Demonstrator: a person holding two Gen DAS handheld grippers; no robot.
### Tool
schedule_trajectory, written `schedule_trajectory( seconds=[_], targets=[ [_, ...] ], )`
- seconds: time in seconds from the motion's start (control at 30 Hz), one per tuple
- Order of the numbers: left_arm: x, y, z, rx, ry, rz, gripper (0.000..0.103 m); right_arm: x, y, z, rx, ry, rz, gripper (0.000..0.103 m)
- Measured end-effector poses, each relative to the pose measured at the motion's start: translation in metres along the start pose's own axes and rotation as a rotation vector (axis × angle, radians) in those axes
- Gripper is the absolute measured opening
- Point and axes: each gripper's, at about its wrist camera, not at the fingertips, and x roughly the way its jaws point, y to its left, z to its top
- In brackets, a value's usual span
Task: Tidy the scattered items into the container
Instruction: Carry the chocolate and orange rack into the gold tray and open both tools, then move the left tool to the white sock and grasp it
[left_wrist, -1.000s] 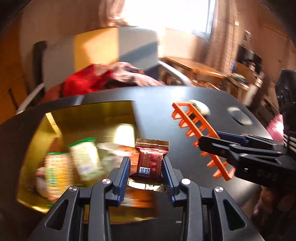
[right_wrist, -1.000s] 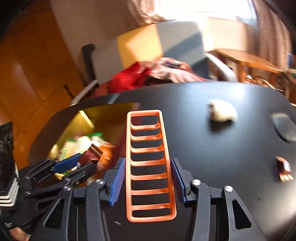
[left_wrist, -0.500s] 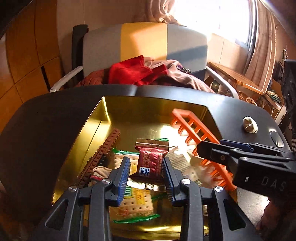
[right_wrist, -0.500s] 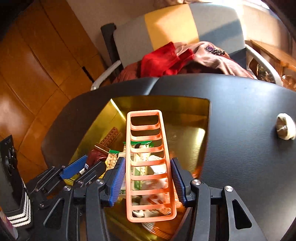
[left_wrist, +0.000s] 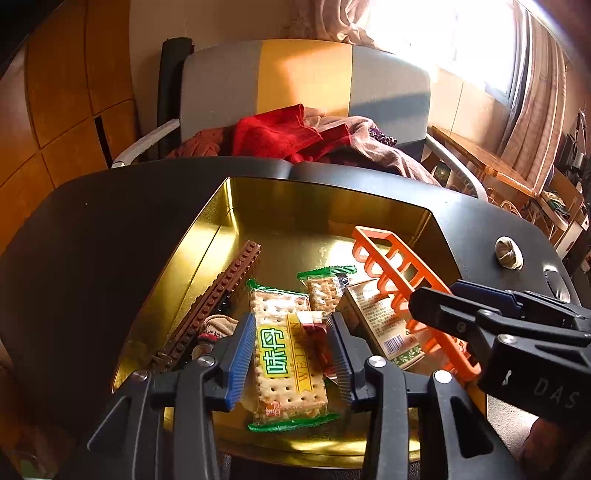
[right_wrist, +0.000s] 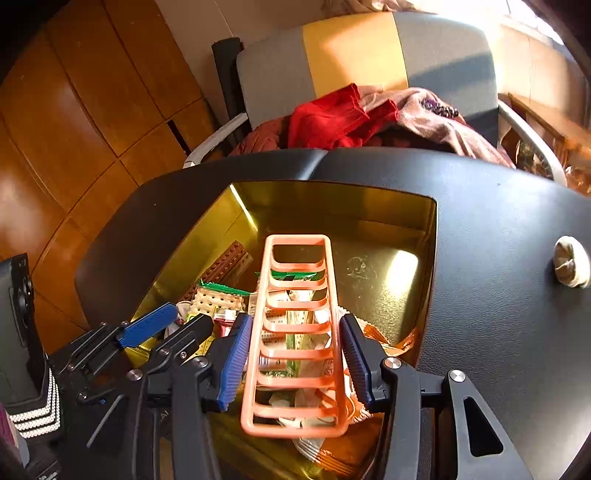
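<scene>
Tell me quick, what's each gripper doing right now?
Left gripper: open, holding nothing, above the gold tin.
Right gripper: shut on the orange rack.

The right gripper (right_wrist: 295, 363) hangs over the gold tin (right_wrist: 424, 236), its blue pads set apart on either side of an orange plastic rack (right_wrist: 295, 332); whether they press it is hard to tell. Under the rack lie cracker packets (right_wrist: 218, 299) and a brown brick strip (right_wrist: 225, 264). The left gripper (right_wrist: 166, 326) pokes in at lower left, jaws apart. A pale round lump (right_wrist: 570, 260) sits on the black table (right_wrist: 498, 295), well right of the tin.
</scene>
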Motion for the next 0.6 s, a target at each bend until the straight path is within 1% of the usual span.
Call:
schedule_trajectory(
  seconds=[0.1,0.17,0.2,0.3,0.4,0.47,0.53,0.6],
  targets=[
    [-0.010,-0.006,-0.001,0.015,-0.016,0.021,0.043,-0.009,0.004,-0.001,-0.014,-0.023,-0.010,0.051],
    [-0.018,-0.009,-0.002,0.022,-0.028,0.033,0.044,-0.015,0.007,-0.002,-0.025,-0.041,-0.022,0.057],
    [-0.021,-0.011,-0.002,0.026,-0.034,0.039,0.045,-0.020,0.007,-0.004,-0.021,-0.054,-0.025,0.058],
    [-0.032,-0.015,-0.004,0.031,-0.044,0.046,0.046,-0.035,0.006,-0.009,-0.010,-0.092,-0.035,0.059],
    [-0.042,-0.020,-0.005,0.037,-0.053,0.039,0.046,-0.051,0.003,-0.014,0.003,-0.130,-0.045,0.062],
    [-0.047,-0.024,-0.006,0.035,-0.061,0.025,0.049,-0.063,-0.008,-0.022,0.040,-0.146,-0.054,0.063],
    [-0.053,-0.033,-0.005,0.039,-0.073,0.003,0.050,-0.073,-0.025,-0.033,0.081,-0.156,-0.083,0.063],
    [-0.056,-0.048,-0.004,0.072,-0.077,-0.025,0.051,-0.084,-0.044,-0.045,0.124,-0.164,-0.117,0.063]
  ],
)
